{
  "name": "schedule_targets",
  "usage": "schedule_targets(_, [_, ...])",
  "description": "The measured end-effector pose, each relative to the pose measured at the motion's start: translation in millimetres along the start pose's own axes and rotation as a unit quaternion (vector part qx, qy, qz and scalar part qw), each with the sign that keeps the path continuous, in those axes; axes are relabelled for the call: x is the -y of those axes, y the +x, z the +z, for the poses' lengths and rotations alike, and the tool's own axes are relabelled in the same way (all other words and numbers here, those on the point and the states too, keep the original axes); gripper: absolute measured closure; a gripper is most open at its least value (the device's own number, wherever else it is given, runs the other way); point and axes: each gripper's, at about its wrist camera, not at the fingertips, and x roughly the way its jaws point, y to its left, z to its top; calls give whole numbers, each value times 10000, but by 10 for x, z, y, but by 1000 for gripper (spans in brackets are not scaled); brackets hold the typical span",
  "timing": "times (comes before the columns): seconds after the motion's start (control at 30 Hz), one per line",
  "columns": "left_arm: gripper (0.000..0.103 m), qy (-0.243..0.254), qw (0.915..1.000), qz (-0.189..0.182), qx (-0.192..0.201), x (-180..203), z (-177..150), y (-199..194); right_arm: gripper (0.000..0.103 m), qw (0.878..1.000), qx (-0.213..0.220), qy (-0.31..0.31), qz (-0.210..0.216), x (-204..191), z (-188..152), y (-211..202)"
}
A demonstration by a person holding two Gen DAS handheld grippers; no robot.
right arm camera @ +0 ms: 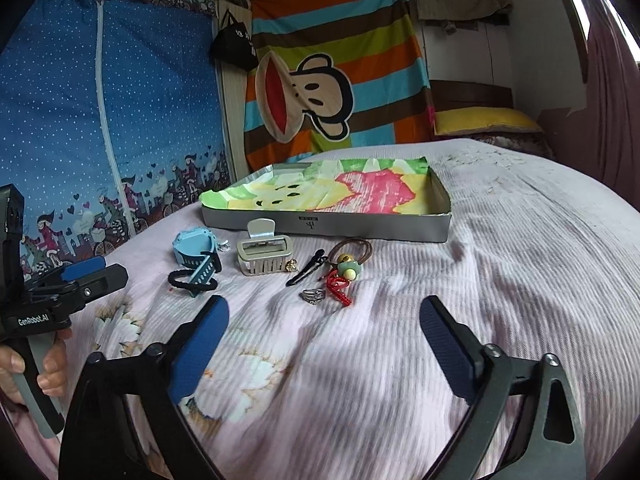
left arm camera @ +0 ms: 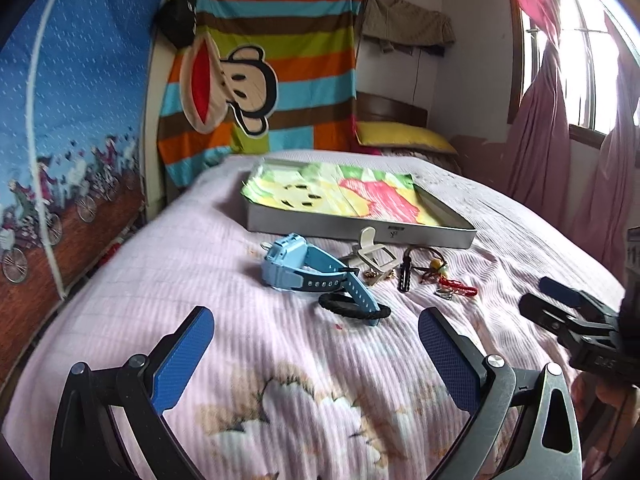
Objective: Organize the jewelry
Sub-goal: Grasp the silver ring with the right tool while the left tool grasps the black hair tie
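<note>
Your right gripper (right arm camera: 324,332) hangs with its jaws wide apart above the pink bedspread (right arm camera: 500,280), short of the silver ring (right arm camera: 312,295) and red cord (right arm camera: 339,290). Beyond them lie the hair claw (right arm camera: 262,256), blue watch (right arm camera: 196,251) and the tray (right arm camera: 328,228).

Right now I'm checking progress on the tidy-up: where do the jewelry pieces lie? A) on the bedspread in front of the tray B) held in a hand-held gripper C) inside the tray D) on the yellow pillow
A: the blue watch, hair claw and ring lie on the bedspread, in front of the tray, which holds only its colourful liner.
</note>
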Motion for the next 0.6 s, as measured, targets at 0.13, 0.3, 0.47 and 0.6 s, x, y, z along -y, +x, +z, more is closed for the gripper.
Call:
schedule_targets(0.13, [13,-103,9997,-135,-180,-43,41,127,36,9996,-187,-160,111,-15,35,190])
schedule_targets(0.3, [32,-382,9966,-519,-506,-91,63,295,59,9972,-474,-196,544,-117,50,394])
schedule_targets(0.47, [45,-822,9898,-841,-802,-169,58,461,69,9947,-774,-159,654,-173,20,615])
schedule_targets(0.6, [47,-1115,9848,-903,-984,-237,48,561,69,9927,-1047,-45,596,-164,0,808])
